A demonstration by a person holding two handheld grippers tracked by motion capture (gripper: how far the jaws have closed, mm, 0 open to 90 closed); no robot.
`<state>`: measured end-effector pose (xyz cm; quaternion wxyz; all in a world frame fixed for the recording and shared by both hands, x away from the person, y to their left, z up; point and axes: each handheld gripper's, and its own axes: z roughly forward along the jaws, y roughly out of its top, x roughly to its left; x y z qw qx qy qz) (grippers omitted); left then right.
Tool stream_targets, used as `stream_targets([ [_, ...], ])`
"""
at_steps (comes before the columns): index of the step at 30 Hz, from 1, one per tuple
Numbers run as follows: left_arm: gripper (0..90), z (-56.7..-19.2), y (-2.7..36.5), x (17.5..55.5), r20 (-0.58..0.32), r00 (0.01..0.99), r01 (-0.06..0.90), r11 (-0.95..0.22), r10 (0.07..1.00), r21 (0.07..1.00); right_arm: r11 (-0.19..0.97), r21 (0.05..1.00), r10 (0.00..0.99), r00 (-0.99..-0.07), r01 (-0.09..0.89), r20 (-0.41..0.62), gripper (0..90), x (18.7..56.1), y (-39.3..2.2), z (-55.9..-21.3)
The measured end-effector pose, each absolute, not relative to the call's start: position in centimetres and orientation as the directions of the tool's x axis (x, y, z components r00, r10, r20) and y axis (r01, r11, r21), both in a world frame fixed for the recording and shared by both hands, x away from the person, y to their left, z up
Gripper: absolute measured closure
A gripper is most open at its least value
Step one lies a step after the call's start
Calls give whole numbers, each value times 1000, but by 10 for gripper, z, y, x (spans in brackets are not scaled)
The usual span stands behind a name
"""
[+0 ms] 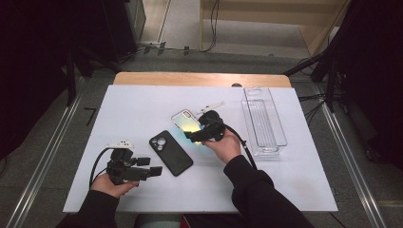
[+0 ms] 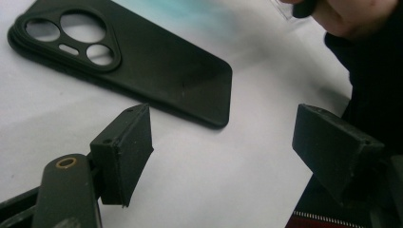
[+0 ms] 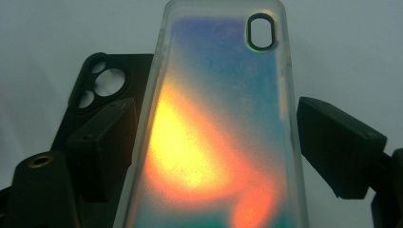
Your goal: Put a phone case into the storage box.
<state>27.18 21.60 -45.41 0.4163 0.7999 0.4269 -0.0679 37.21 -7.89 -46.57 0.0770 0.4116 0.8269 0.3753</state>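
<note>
At mid-table, your right tool (image 1: 197, 135) stands wide, jaws either side of the iridescent phone case (image 3: 214, 137) without gripping it. Toward the near left corner, your left tool (image 1: 154, 171) is wide and empty, just beside the black phone case (image 1: 171, 153).

Black case (image 1: 171, 152), iridescent case (image 1: 186, 122), clear tray (image 1: 263, 121) on white tabletop (image 1: 133, 109).
</note>
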Motion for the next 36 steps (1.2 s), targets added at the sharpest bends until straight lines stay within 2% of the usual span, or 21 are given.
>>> stream_targets([
  [16,210,-439,195,276,-438,625,737,-304,647,603,366,706,709,-673,606,211,148,330,-115,-441],
  [26,210,-431,180,287,-443,627,737,-305,641,603,342,710,708,-665,616,236,148,308,-134,-448],
  [36,209,-427,167,296,-440,618,737,-286,651,612,327,713,717,-654,620,240,147,301,-125,-459],
])
